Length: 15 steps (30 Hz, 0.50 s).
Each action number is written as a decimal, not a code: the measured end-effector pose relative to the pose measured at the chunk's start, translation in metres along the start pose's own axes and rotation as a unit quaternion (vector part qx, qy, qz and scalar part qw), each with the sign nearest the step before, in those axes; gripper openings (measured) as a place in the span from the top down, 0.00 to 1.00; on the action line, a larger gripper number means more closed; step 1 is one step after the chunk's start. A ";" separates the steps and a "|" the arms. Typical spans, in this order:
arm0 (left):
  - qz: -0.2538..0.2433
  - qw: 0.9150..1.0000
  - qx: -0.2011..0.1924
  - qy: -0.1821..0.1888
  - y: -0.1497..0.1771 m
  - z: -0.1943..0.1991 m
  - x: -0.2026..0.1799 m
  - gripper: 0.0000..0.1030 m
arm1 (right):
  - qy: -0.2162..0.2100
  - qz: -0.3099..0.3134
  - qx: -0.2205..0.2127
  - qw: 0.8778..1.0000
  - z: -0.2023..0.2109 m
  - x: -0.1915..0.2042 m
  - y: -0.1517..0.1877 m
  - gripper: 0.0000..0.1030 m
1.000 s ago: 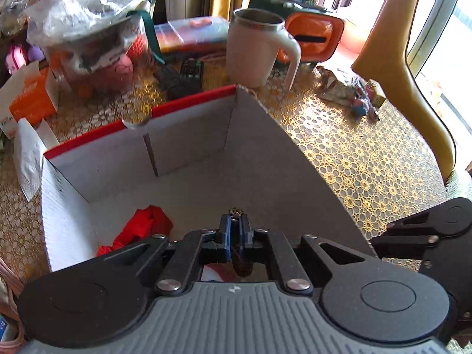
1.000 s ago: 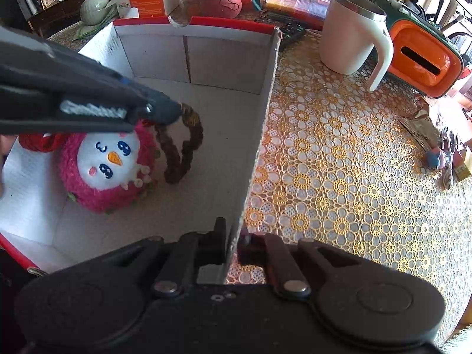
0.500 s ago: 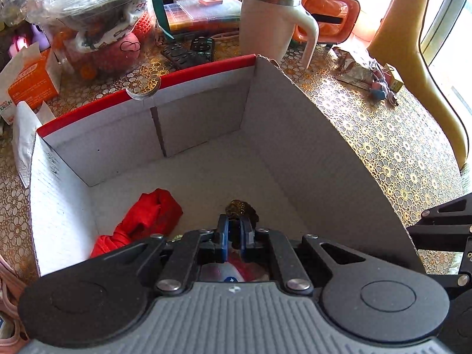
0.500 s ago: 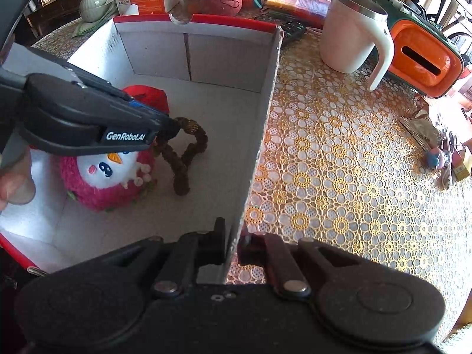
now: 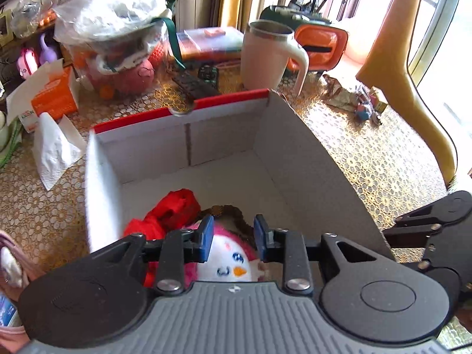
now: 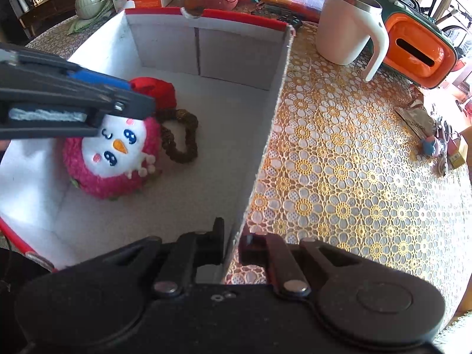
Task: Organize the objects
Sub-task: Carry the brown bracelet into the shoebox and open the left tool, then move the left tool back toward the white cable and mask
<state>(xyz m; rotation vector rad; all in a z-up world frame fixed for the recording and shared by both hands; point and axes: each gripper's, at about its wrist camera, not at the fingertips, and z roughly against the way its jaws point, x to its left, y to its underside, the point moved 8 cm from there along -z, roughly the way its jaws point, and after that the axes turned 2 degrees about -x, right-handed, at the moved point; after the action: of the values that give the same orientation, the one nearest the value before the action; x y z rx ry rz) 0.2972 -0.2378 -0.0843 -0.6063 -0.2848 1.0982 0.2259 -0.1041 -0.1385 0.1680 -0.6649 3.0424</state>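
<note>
Drop step: left gripper jaws have just been opening, spread, nothing between; brown hair tie lies in box beside pink plush. Right gripper pinches box wall. Next: fetch another item.
</note>
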 end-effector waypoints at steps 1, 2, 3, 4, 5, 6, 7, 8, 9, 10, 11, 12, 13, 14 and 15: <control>0.000 1.000 -0.004 0.000 0.001 0.007 0.001 0.73 | 0.001 0.001 0.000 1.000 0.000 0.001 0.001 0.92; 0.000 1.000 -0.007 -0.002 0.003 0.013 0.003 0.73 | 0.003 0.002 0.000 1.000 0.001 0.002 0.002 0.92; 0.000 1.000 -0.009 -0.004 0.005 0.019 0.005 0.73 | 0.004 0.002 0.000 1.000 0.000 0.003 0.002 0.92; 0.000 1.000 -0.011 -0.004 0.006 0.026 0.008 0.73 | 0.004 0.001 0.000 1.000 0.000 0.004 0.001 0.92; 0.001 1.000 -0.014 -0.004 0.009 0.032 0.011 0.73 | 0.004 0.000 0.000 1.000 0.001 0.004 0.001 0.92; 0.002 1.000 -0.016 -0.006 0.011 0.039 0.014 0.73 | 0.005 0.001 -0.001 1.000 0.001 0.005 0.001 0.92; 0.005 1.000 -0.019 -0.008 0.014 0.046 0.018 0.73 | 0.006 0.003 -0.001 1.000 0.001 0.006 0.001 0.92; 0.006 1.000 -0.021 -0.009 0.017 0.052 0.021 0.73 | 0.008 0.007 -0.002 1.000 0.001 0.006 0.001 0.92; 0.008 1.000 -0.022 -0.011 0.020 0.059 0.026 0.73 | 0.011 0.014 -0.004 1.000 0.001 0.007 0.001 0.93; 0.009 1.000 -0.024 -0.015 0.024 0.065 0.031 0.73 | 0.014 0.019 -0.005 1.000 0.001 0.008 0.002 0.93; 0.012 0.999 -0.026 -0.017 0.028 0.072 0.037 0.73 | 0.017 0.023 -0.006 1.000 0.001 0.007 0.001 0.93; 0.016 0.999 -0.028 -0.019 0.033 0.077 0.042 0.73 | 0.019 0.026 -0.006 0.999 0.000 0.005 0.000 0.93; 0.022 0.999 -0.030 -0.020 0.037 0.083 0.048 0.73 | 0.022 0.028 -0.007 0.999 -0.001 0.001 -0.001 0.94; 0.026 0.999 -0.031 -0.023 0.041 0.088 0.053 0.73 | 0.023 0.026 -0.008 0.999 -0.001 -0.003 -0.003 0.94; 0.030 0.999 -0.032 -0.026 0.045 0.093 0.059 0.73 | 0.020 0.023 -0.008 0.999 -0.002 -0.006 -0.005 0.94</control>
<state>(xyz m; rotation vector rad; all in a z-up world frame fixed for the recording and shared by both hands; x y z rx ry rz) 0.2429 -0.1417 -0.0405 -0.6474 -0.3501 1.1666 0.2315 -0.0986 -0.1389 0.0914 -0.6987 3.0747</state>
